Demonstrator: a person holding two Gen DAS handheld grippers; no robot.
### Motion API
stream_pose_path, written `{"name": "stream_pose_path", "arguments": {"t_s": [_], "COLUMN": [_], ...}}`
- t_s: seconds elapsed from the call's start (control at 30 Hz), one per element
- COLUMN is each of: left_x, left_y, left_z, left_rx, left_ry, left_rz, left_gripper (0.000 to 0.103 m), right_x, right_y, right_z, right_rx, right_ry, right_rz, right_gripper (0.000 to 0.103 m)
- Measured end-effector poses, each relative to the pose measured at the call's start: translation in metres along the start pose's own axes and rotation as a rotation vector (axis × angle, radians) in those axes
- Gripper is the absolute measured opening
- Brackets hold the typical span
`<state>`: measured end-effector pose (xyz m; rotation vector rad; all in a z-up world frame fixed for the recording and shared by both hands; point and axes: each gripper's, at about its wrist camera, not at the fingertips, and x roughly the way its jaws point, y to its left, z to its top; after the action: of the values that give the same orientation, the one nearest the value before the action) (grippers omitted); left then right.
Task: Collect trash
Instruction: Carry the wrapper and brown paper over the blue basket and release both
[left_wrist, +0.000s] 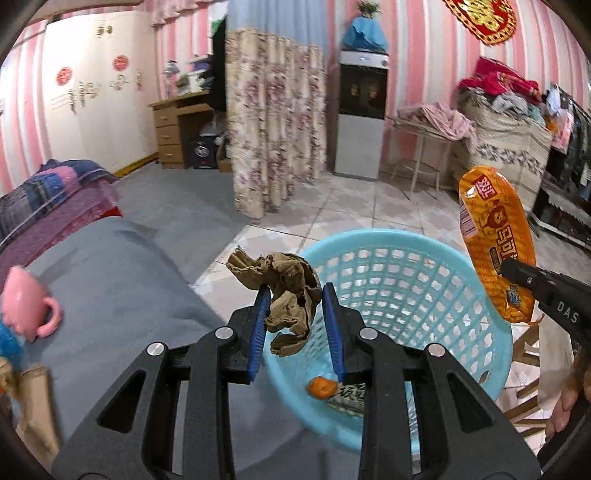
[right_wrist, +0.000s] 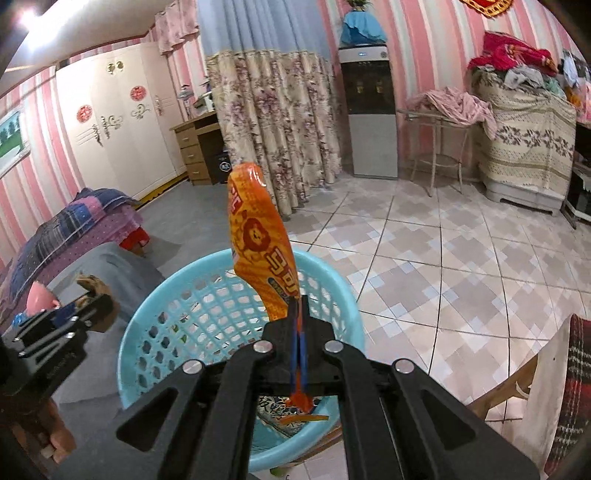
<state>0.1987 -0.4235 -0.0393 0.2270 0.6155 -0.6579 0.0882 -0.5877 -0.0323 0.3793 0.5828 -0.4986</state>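
Left hand-held gripper (left_wrist: 295, 295) spread around crumpled paper (left_wrist: 286, 295), right hand-held gripper (right_wrist: 299, 314) pinching wrapper (right_wrist: 260, 240), above basket (left_wrist: 495, 332), tiled floor (right_wrist: 443, 258).

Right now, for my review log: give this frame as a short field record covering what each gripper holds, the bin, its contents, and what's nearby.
left gripper: jaws apart, crumpled brown paper between the pads, at the bin's near rim
right gripper: shut on orange snack wrapper, held upright over the bin
bin: light blue plastic basket on the tiled floor
bin contents: small orange piece, printed packaging beside it
nearby: pink cup on grey bedding
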Motion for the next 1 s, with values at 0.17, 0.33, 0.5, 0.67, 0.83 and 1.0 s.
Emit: {"name": "stream_pose_path", "arguments": {"t_s": [0.17, 0.33, 0.5, 0.67, 0.83, 1.0], "left_x": [0.018, 0.019, 0.009, -0.015, -0.035, -0.051], "left_y": [-0.011, -0.003, 0.025, 0.055, 0.077, 0.089], "left_z": [0.009, 0.017, 0.017, 0.009, 0.000, -0.005], "left_rx": [0.036, 0.026, -0.023, -0.057, -0.080, -0.090], "left_ry": [0.012, -0.002, -0.001, -0.026, -0.038, -0.048], "left_rz": [-0.004, 0.034, 0.092, 0.166, 0.246, 0.268], "left_gripper": [0.034, 0.073, 0.083, 0.091, 0.095, 0.095], "right_x": [0.006, 0.010, 0.015, 0.024, 0.032, 0.043], "right_y": [-0.005, 0.002, 0.010, 0.021, 0.042, 0.054], "right_z": [0.001, 0.004, 0.004, 0.000, -0.003, -0.007], "right_rx": [0.023, 0.002, -0.008, -0.016, -0.030, -0.044], "right_ry": [0.007, 0.007, 0.010, 0.021, 0.022, 0.066], "right_rz": [0.002, 0.008, 0.011, 0.009, 0.005, -0.015], "right_gripper": [0.001, 0.001, 0.001, 0.001, 0.003, 0.003]}}
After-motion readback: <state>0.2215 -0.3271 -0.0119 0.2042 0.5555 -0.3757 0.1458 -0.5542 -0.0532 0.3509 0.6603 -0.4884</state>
